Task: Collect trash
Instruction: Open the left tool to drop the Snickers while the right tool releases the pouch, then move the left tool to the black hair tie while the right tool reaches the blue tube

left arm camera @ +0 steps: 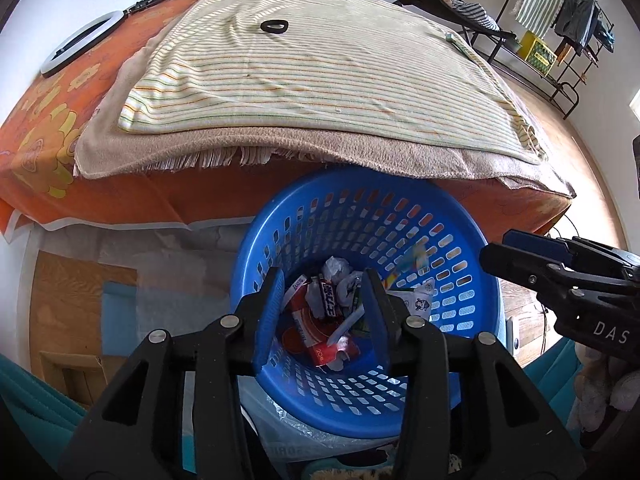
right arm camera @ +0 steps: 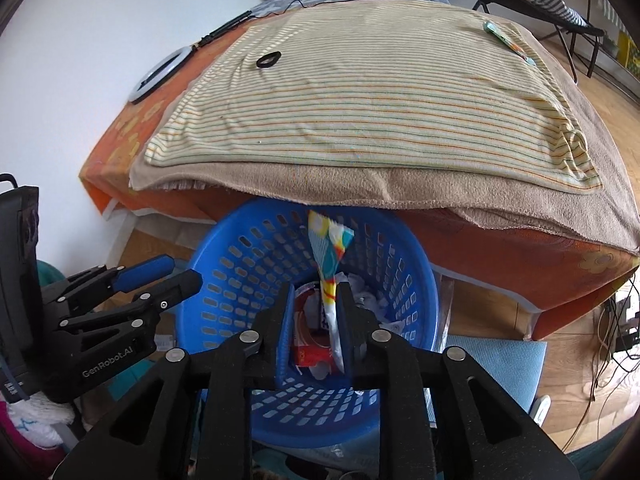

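The right tongs (right arm camera: 313,320) hang over the mouth of the blue basket (right arm camera: 224,280), their fingers close together with a colourful wrapper (right arm camera: 330,248) between them. The wrapper stands up out of the gap and fans wide above it, its lower end trailing down past the fingertips toward the heap below. Whether the pads pinch it or have just let go I cannot tell. The left wrist view shows it only as a blur against the basket's far wall.

The step in hand looks like the drop. To do it well, the right tongs should stay centred over the basket's opening, low enough that the light, floppy film falls straight in and does not drift onto the rim or the floor. The fingers should part fully so that the film does not cling to a pad.

The left tongs (left arm camera: 322,316) hover over the same basket with fingers apart and nothing between them.

The basket sits on the floor, tucked against the near edge of the bed (right arm camera: 500,256) under the overhanging blankets. It already holds a layer of trash: a red carton (left arm camera: 308,332), crumpled white paper (left arm camera: 336,268), a small dark-labelled packet (left arm camera: 330,300) and other scraps.

On the bed, one more strip-like wrapper (right arm camera: 508,42) lies near the far right corner, and a black ring (right arm camera: 269,59) lies toward the far left.
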